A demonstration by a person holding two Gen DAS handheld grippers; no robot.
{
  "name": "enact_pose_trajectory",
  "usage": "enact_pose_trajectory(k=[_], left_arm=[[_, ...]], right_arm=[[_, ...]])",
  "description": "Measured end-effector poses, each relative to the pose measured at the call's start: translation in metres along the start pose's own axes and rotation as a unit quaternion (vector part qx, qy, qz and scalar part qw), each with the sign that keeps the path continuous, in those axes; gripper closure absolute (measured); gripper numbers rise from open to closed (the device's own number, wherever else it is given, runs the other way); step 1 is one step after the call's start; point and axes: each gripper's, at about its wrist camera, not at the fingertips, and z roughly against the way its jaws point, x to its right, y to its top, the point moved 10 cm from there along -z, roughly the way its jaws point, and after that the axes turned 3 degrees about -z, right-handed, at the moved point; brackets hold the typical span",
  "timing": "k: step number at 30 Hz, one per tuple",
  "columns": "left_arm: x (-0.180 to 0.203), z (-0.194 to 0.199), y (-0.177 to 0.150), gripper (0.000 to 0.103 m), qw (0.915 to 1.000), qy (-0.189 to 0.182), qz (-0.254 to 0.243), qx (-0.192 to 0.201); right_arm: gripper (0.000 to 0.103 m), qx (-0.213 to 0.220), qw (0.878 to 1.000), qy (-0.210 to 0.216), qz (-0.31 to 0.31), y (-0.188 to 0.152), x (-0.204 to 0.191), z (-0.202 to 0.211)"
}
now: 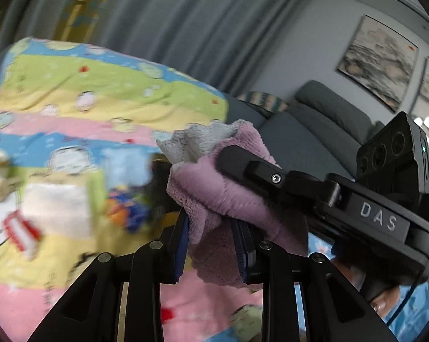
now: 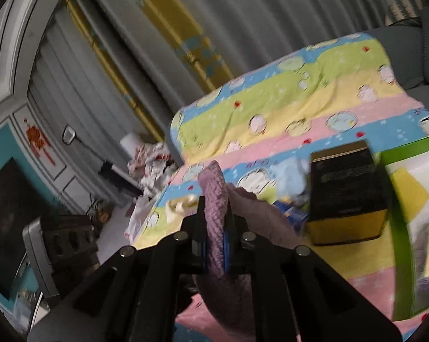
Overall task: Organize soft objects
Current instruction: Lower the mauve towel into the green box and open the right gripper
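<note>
A fluffy purple towel (image 1: pixel 211 196) with a grey underside hangs between both grippers, lifted above a striped cartoon blanket (image 1: pixel 71 91). My left gripper (image 1: pixel 213 228) is shut on a bunched fold of it, blue pads pressing from both sides. In the left wrist view the right gripper (image 1: pixel 271 168) comes in from the right and clamps the same towel higher up. In the right wrist view my right gripper (image 2: pixel 214 228) is shut on a narrow fold of the purple towel (image 2: pixel 214 199), whose rest drapes below the fingers. A cream cloth (image 2: pixel 181 203) lies on the blanket (image 2: pixel 271 108) just beyond.
A black and yellow box (image 2: pixel 345 193) and a green-edged box (image 2: pixel 414 199) stand on the blanket at right. Blue packets (image 2: pixel 291 211) lie by the black box. Grey curtains (image 2: pixel 146 57) hang behind; a grey sofa (image 1: pixel 314 125) and framed pictures (image 1: pixel 379 59) are at right. Clutter (image 2: pixel 151 165) lies on the floor.
</note>
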Motion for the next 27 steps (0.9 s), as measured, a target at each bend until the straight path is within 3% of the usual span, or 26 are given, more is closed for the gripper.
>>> enact_pose_trajectory(k=[4, 10, 16, 18, 22, 26, 27], left_arm=[[0.050, -0.033, 0.012, 0.075, 0.9985, -0.036, -0.041, -0.004], [0.099, -0.085, 0.012, 0.075, 0.9944, -0.078, -0.064, -0.031], [0.134, -0.142, -0.002, 0.075, 0.9900, -0.097, -0.075, -0.070], [0.140, -0.156, -0.009, 0.075, 0.9890, -0.096, -0.073, -0.086], [0.137, -0.186, -0.028, 0.075, 0.9880, -0.082, -0.065, -0.114], [0.119, -0.205, -0.041, 0.075, 0.9870, -0.069, -0.033, -0.141], [0.116, -0.207, -0.043, 0.075, 0.9871, -0.065, -0.029, -0.143]], right_arm=[[0.094, 0.039, 0.999, 0.013, -0.031, 0.017, 0.021, 0.033], [0.093, 0.100, 0.992, -0.018, -0.074, 0.042, 0.078, 0.083], [0.092, 0.128, 0.984, -0.051, -0.116, 0.047, 0.135, 0.108], [0.092, 0.128, 0.980, -0.080, -0.134, 0.044, 0.154, 0.109], [0.092, 0.118, 0.968, -0.176, -0.137, 0.036, 0.188, 0.101], [0.092, 0.095, 0.958, -0.220, -0.157, 0.029, 0.220, 0.090], [0.092, 0.093, 0.951, -0.251, -0.156, 0.027, 0.229, 0.090]])
